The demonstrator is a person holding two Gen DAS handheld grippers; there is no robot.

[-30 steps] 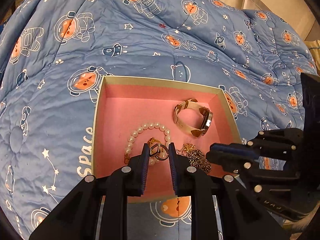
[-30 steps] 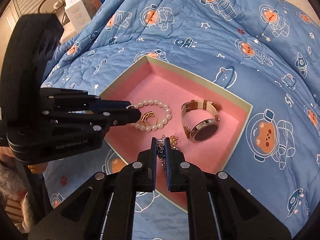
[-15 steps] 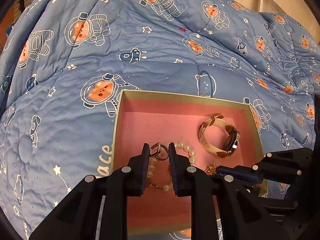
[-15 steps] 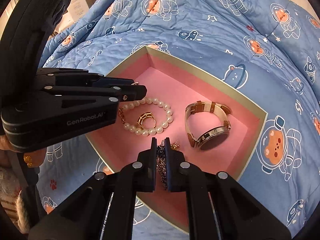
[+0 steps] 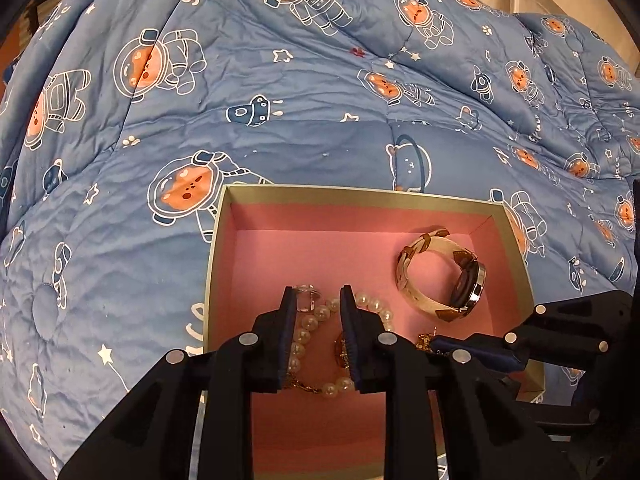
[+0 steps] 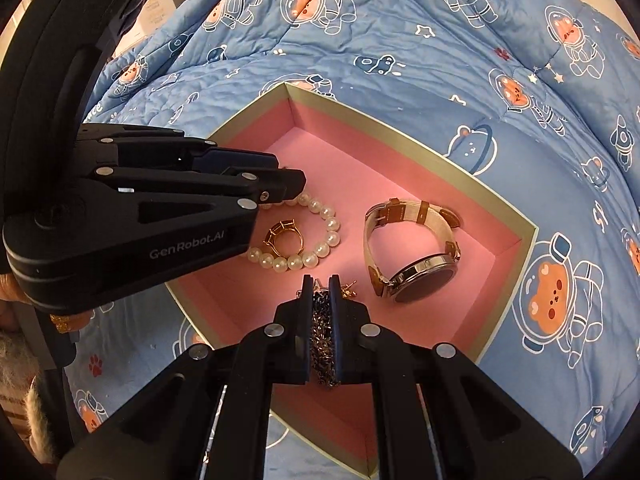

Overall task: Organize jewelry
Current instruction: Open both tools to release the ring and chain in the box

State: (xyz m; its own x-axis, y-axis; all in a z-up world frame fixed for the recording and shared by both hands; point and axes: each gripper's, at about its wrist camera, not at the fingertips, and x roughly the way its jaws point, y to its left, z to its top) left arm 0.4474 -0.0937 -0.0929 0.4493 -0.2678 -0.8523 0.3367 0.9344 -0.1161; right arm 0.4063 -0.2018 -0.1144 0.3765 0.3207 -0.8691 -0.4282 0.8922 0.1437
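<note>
A pink-lined box (image 5: 224, 240) with a pale rim lies open on a blue quilt (image 5: 280, 120) printed with astronaut bears; all positions below are given relative to this box.

Left gripper (image 5: 318, 300): hangs over the box's near-left part, its fingers set a little apart. A small silver ring (image 5: 306, 294) sits at the fingertips against the left finger; whether it is actually pinched cannot be told from either view.

Right gripper (image 6: 321, 286): poised over the box's near edge, its fingers nearly closed on a bundle of fine chain (image 6: 321, 332), gold and dark links, which fills the narrow gap between the pads.

Contents on the box floor:
- Pearl bracelet (image 6: 316, 254): near the middle of the floor, partly under the left gripper.
- Gold ring (image 6: 284, 236): lies inside the loop of the pearl bracelet.
- Wristwatch (image 6: 416, 248): toward the box's right wall, resting on its side, with a cream strap, brown leather tabs and a dark round face; well apart from the bracelet.
- Small gold pieces (image 6: 350, 285): just beside the right gripper's fingertips; too small to identify.
</note>
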